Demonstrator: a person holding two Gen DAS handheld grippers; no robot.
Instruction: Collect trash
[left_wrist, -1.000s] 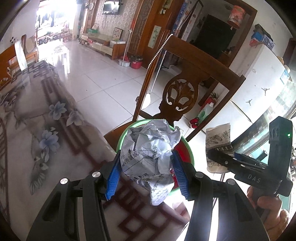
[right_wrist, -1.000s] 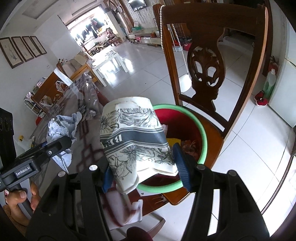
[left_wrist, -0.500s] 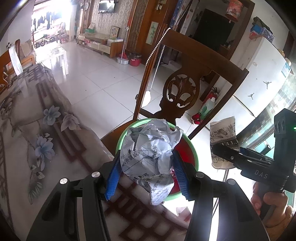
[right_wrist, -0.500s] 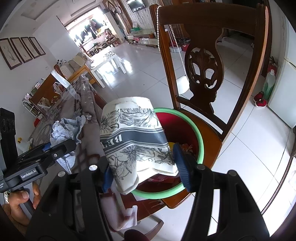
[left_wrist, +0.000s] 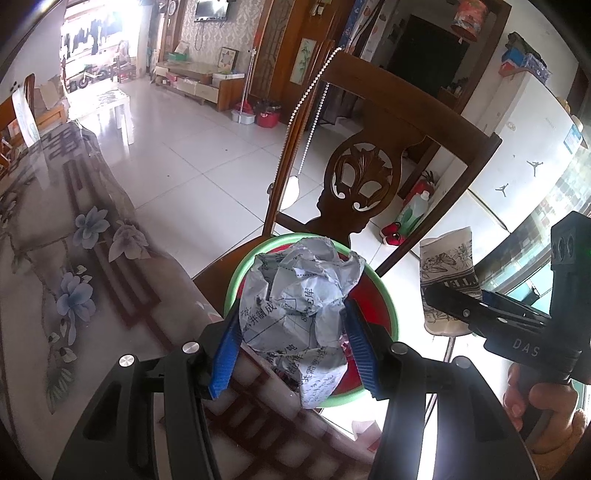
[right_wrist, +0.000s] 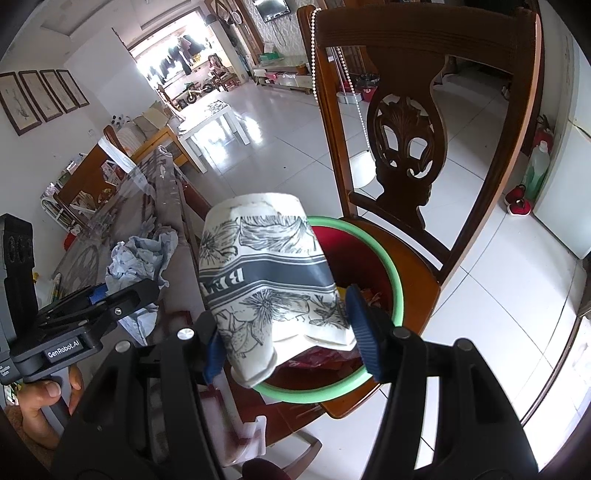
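Observation:
My left gripper (left_wrist: 293, 343) is shut on a crumpled ball of printed paper (left_wrist: 295, 295), held over the near rim of a red bin with a green rim (left_wrist: 384, 295). In the right wrist view my right gripper (right_wrist: 284, 332) is shut on a squashed paper cup with a black flower print (right_wrist: 262, 273), hanging just left of that bin (right_wrist: 393, 273). The bin stands on the seat of a wooden chair (right_wrist: 413, 288) and holds some scraps. Each view shows the other gripper too: the cup (left_wrist: 448, 273) at the right, the paper ball (right_wrist: 136, 258) at the left.
The carved chair back (left_wrist: 365, 177) rises behind the bin, with a bead cord (left_wrist: 310, 103) hanging from it. A table with a flowered cloth under glass (left_wrist: 85, 266) lies on the left. White tiled floor, a fridge (left_wrist: 524, 158) and a green bottle (left_wrist: 415, 212) lie beyond.
The left gripper with the paper ball has edged toward the bin, so the bin and chair sit slightly nearer. The right gripper with the cup has stayed put.

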